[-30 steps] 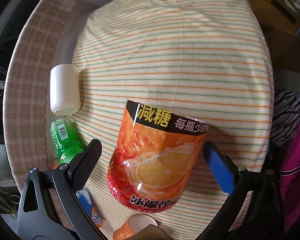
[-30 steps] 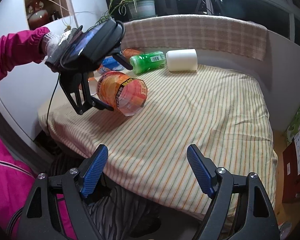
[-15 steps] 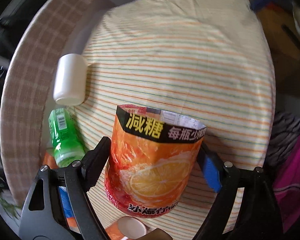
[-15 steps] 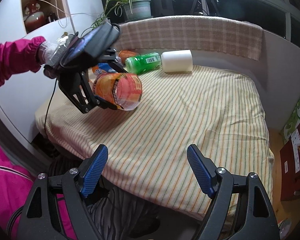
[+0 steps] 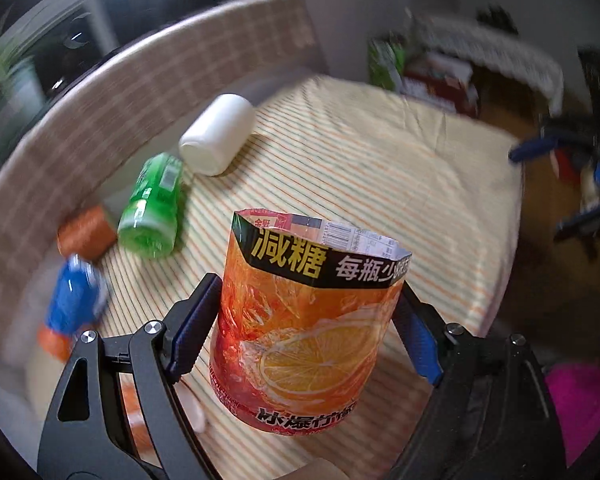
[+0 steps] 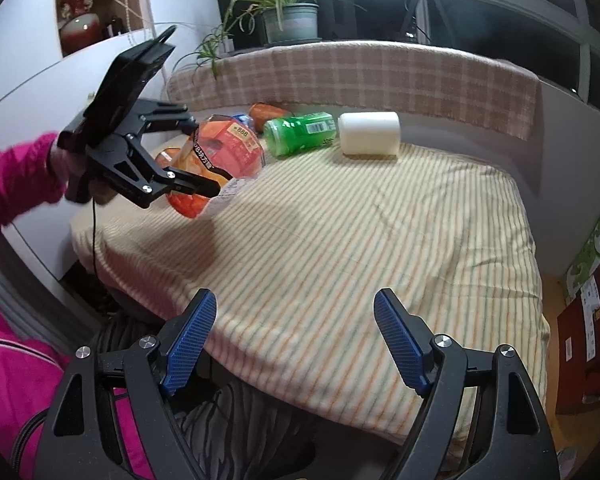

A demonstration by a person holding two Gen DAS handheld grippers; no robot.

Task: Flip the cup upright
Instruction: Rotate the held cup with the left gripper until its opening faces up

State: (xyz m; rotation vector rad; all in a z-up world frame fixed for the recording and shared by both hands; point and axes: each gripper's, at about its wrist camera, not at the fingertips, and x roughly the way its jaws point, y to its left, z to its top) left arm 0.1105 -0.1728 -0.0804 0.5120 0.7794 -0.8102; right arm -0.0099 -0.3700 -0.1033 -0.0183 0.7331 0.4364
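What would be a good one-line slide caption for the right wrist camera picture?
Left gripper lifts the orange cup off the striped tablecloth while the right gripper waits open.

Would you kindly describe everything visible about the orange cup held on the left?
The orange cup looks like a cut-off drink bottle: thin clear plastic under a glossy orange-slice label with a black band and yellow characters. Its cut rim is uneven and open. The left tool clamps it on both sides, lifted and tilted above the striped cloth.
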